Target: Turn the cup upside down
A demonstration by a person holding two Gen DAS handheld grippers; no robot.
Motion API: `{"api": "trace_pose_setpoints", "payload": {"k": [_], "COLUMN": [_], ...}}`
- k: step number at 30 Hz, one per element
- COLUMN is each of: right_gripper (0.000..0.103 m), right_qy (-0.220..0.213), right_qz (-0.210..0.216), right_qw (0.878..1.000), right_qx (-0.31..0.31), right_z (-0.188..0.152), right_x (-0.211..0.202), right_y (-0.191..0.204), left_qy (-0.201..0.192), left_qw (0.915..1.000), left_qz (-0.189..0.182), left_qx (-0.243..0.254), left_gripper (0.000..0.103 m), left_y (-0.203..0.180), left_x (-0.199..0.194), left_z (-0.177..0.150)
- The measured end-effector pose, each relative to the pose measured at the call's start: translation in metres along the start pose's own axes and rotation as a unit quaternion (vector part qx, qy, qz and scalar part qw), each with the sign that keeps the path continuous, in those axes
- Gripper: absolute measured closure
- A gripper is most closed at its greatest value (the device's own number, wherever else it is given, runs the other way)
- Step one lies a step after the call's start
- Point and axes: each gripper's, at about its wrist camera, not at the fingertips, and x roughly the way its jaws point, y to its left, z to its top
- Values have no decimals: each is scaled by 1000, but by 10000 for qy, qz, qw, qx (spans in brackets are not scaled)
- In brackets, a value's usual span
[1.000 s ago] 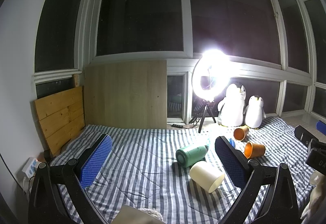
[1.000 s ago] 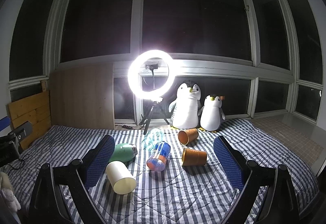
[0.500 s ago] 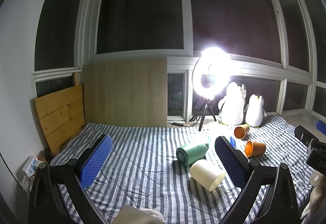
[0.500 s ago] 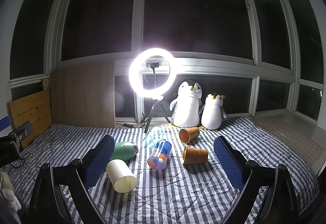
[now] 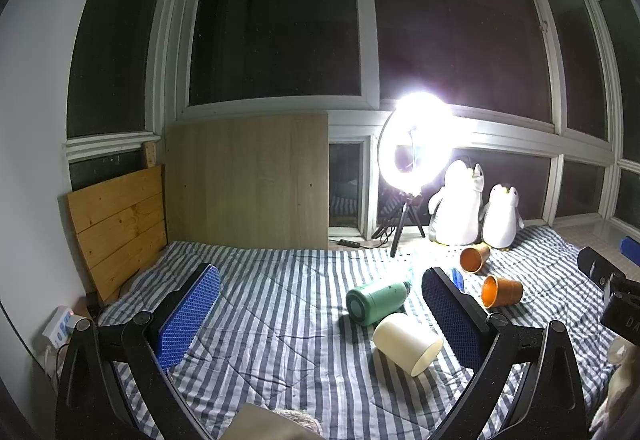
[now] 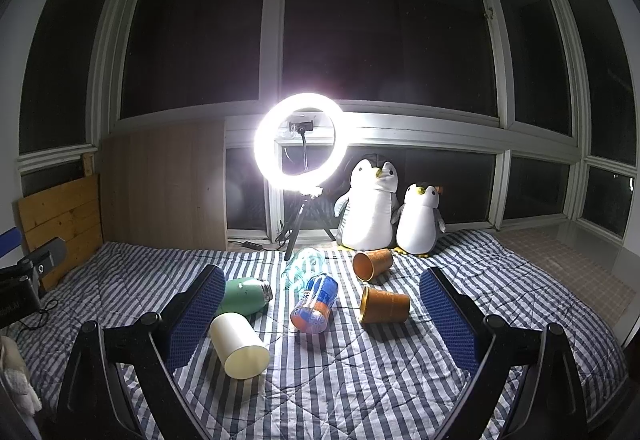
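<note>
Cream cup [image 6: 239, 345] lies on its side, empty mouth showing, on striped bed [image 6: 360, 380]; left gripper [image 5: 320, 320] and right gripper [image 6: 320, 318] fingers spread, holding nothing.

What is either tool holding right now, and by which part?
Nothing. The left tool and the right tool are both open with nothing between their pads. The cream cup lies on its side on the striped blanket, untouched.
</note>
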Motion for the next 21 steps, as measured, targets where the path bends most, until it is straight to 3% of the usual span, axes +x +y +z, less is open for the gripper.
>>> {"api": "trace_pose_setpoints", "payload": {"k": [21], "right_gripper": [7], "right_qy": [72], "right_qz": [-3], "right_qw": [10000], "right_qx": [-18], "right_z": [-7], "right_x": [10], "right_y": [-2], "left_qy": [127], "left_qw": [9999], "left_qz": [3], "left_qx": [-11], "left_gripper": [1], "left_y": [2], "left_x": [16], "left_z": [-1]}}
